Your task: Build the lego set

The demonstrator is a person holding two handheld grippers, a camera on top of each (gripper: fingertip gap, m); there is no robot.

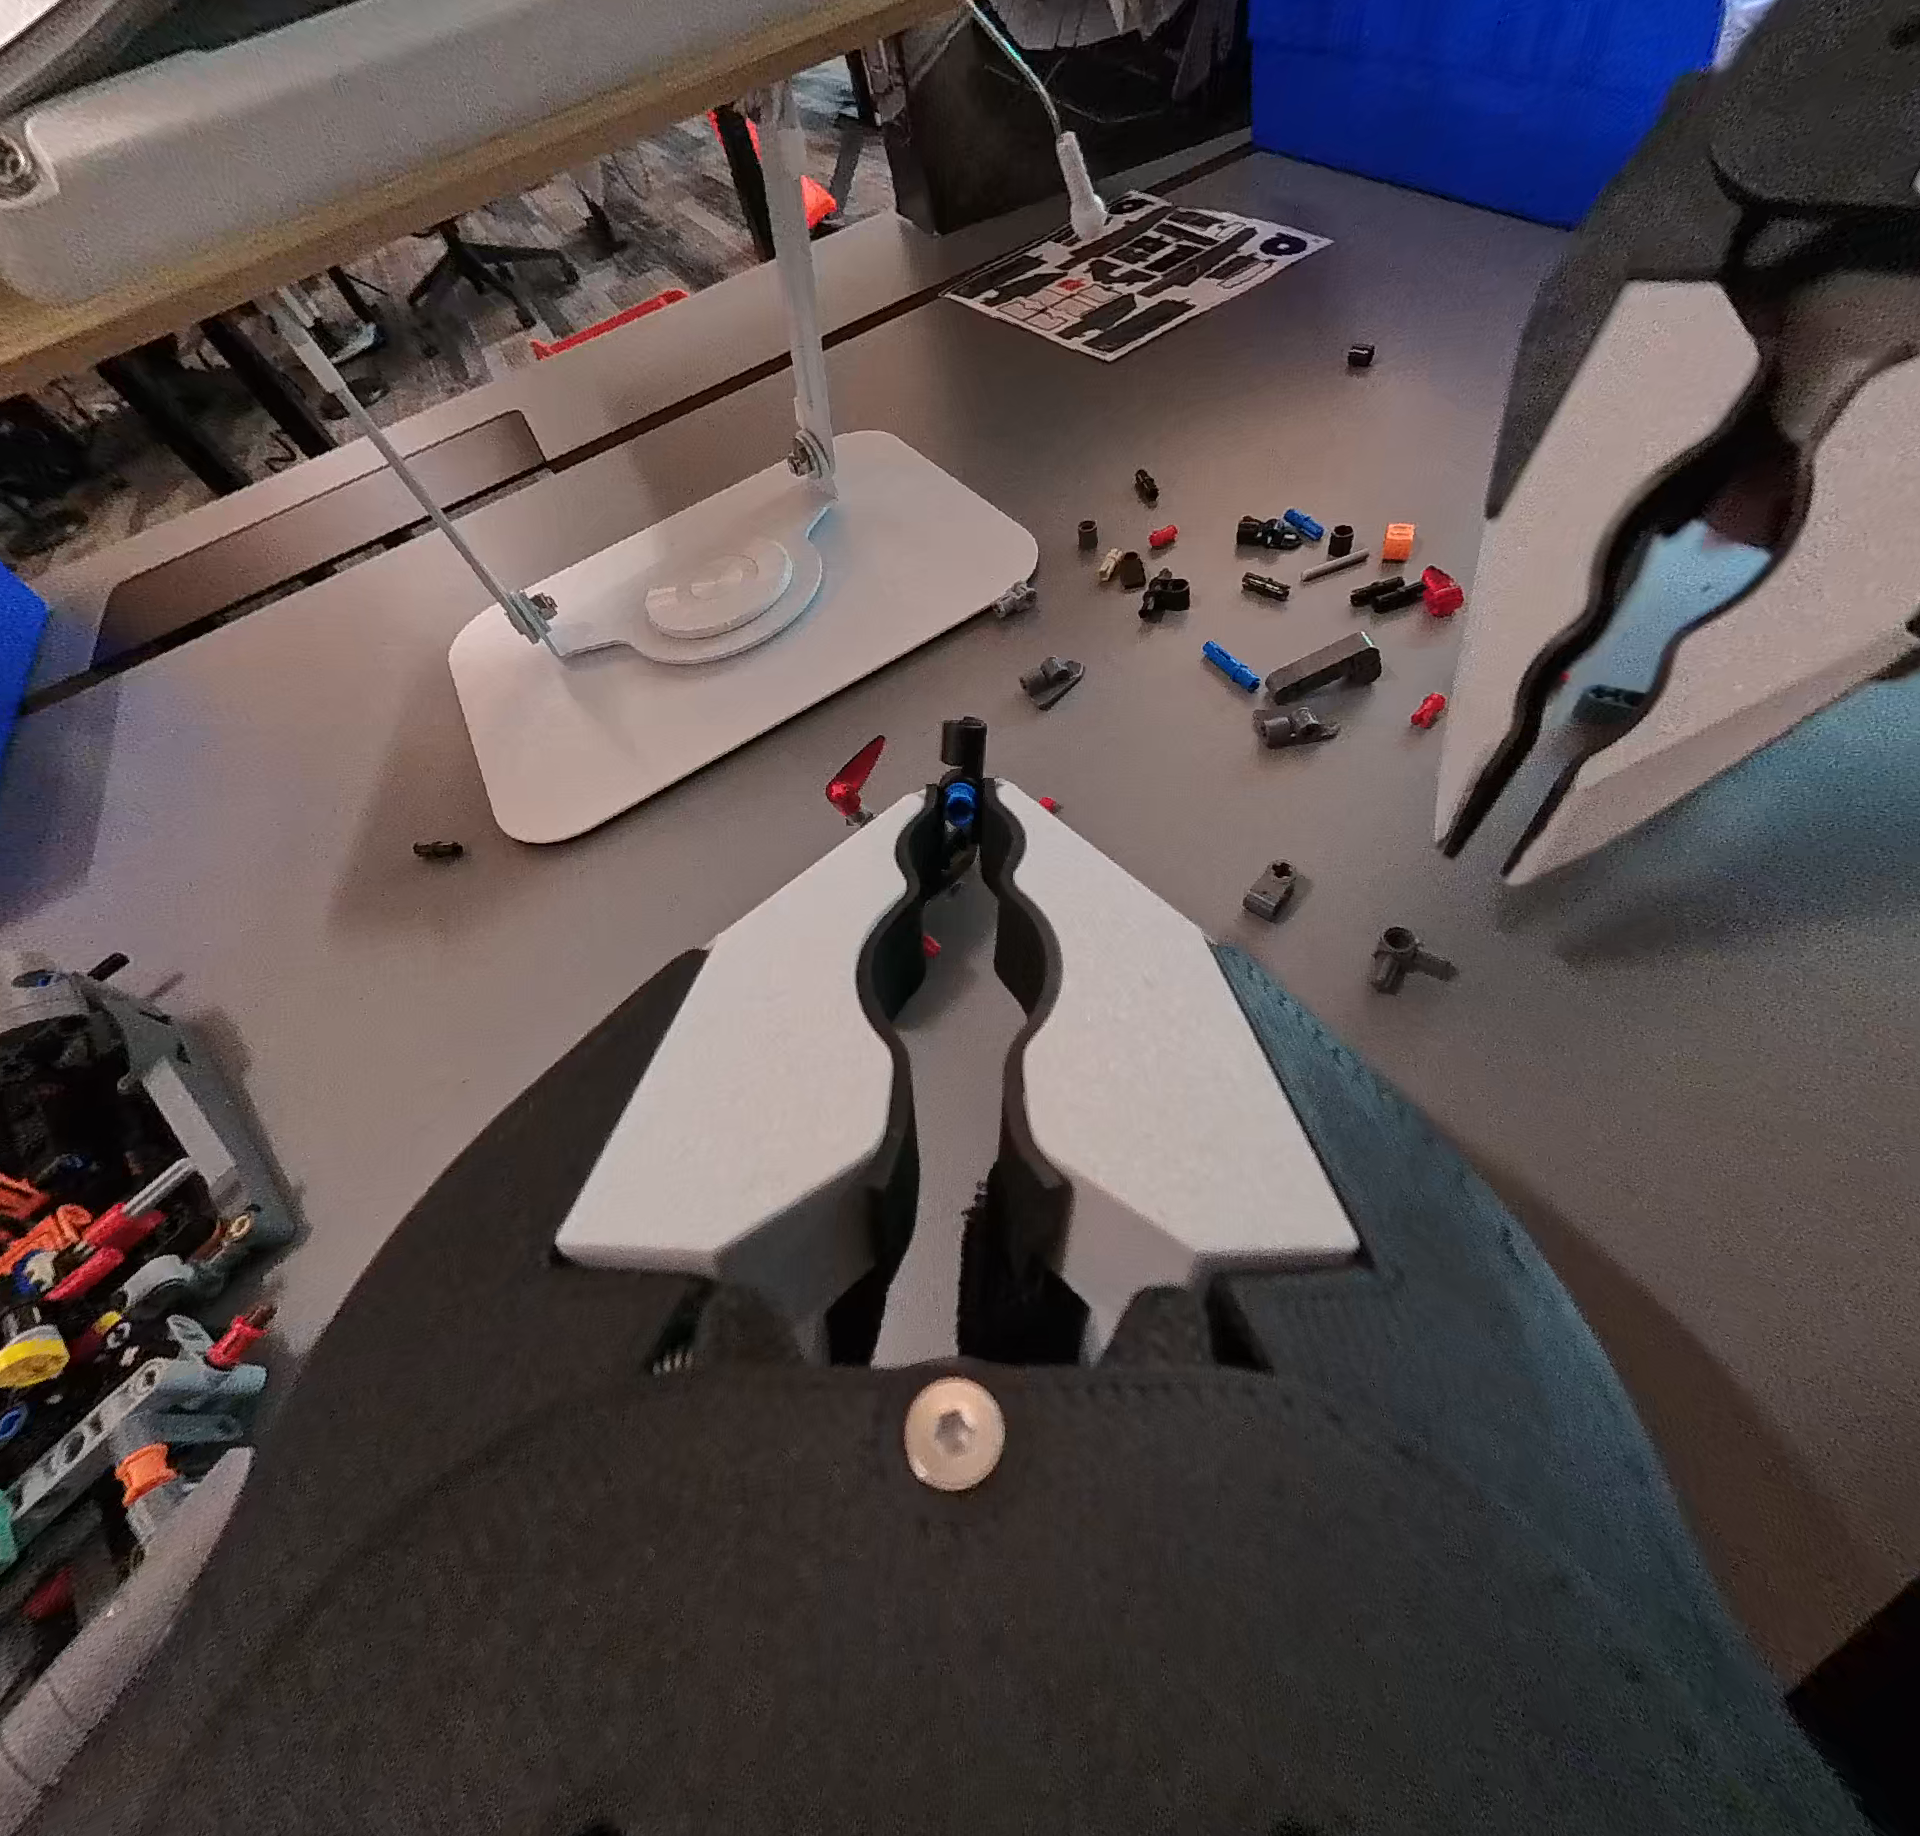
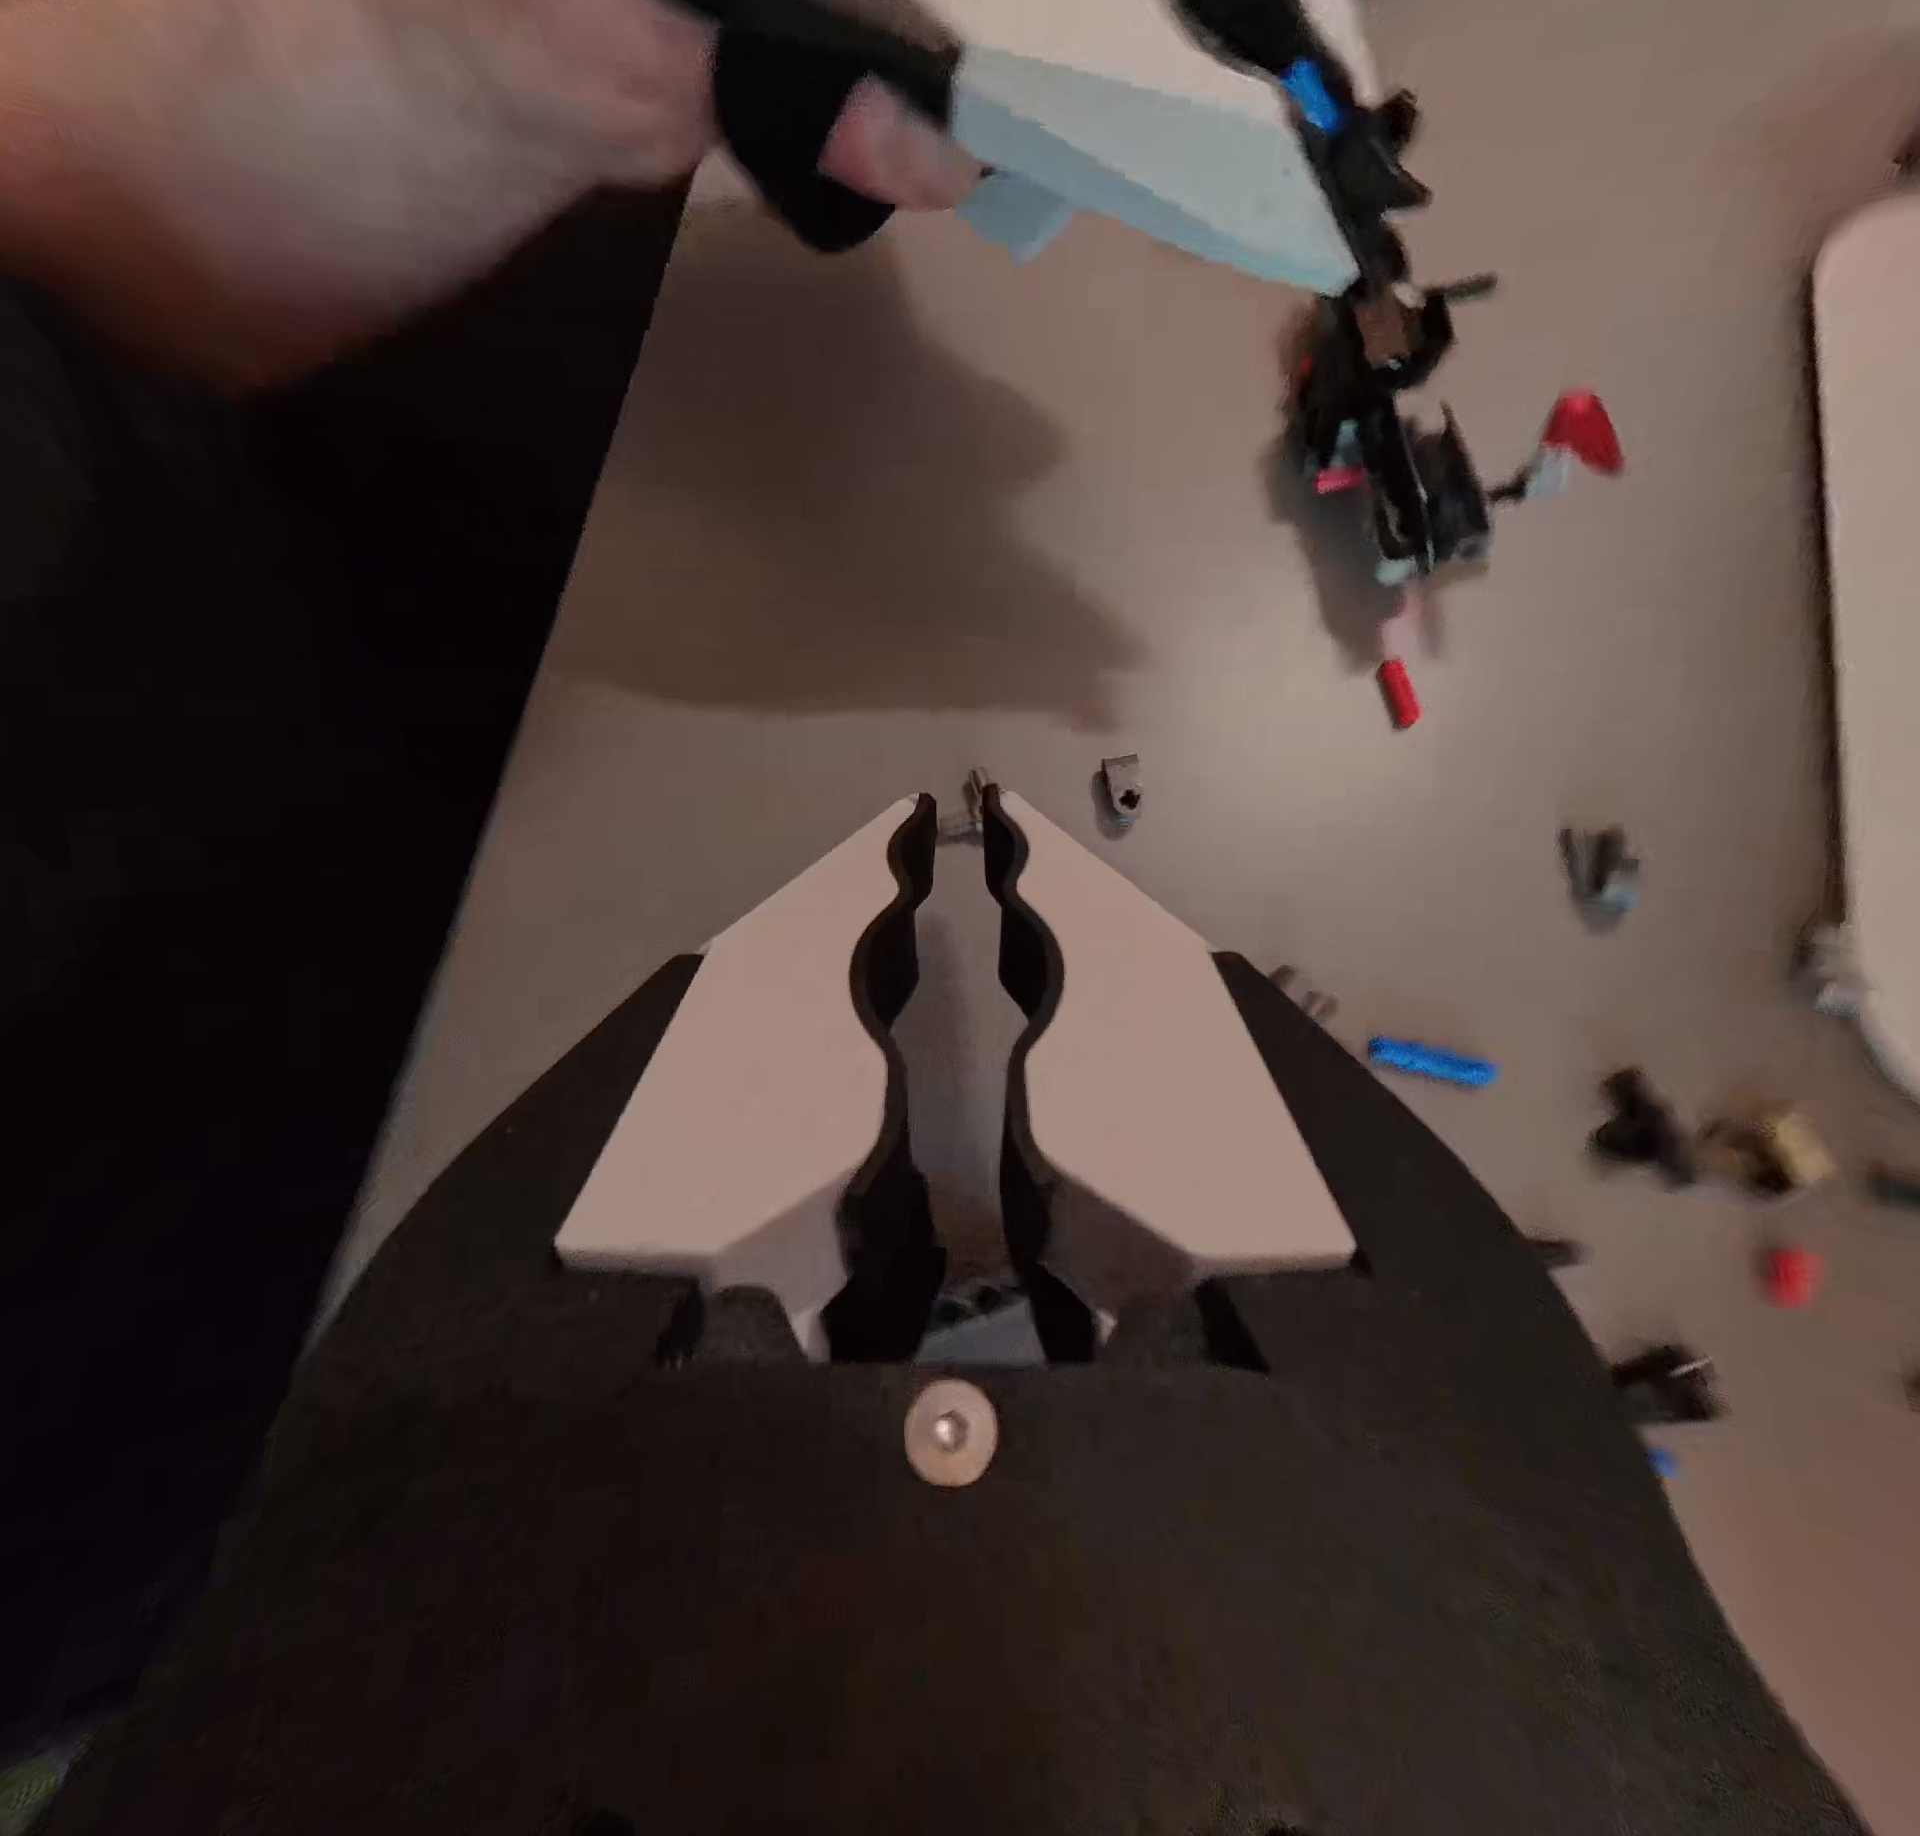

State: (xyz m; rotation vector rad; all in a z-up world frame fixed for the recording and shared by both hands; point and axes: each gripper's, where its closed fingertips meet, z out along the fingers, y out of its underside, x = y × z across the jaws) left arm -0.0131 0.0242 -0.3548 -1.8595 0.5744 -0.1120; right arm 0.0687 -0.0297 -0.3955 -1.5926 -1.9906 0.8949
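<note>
Your left gripper (image 1: 961,810) is clamped on a small black sub-assembly (image 1: 961,747) with a blue pin (image 1: 956,802) showing at the tips; in the right wrist view that build hangs down from it as a knobbly, hard-plastic cluster of black pieces, its long axis running roughly in line with the fingers.

Your right gripper (image 2: 956,799) has its jaws a narrow gap apart and nothing gripped. A small grey connector (image 2: 971,812) lies on the smooth grey table (image 1: 312,903) right at its tips, partly between them; the view is too blurred to tell its lie. A second grey block with a cross hole (image 2: 1120,797) sits just beside the right gripper, on the side toward the held build.

Judged from this, the right gripper is the nearer one and the connector lies straight ahead of it; the scattered loose pieces (image 1: 1299,581) are farther from it, beyond the held build's side.
</note>
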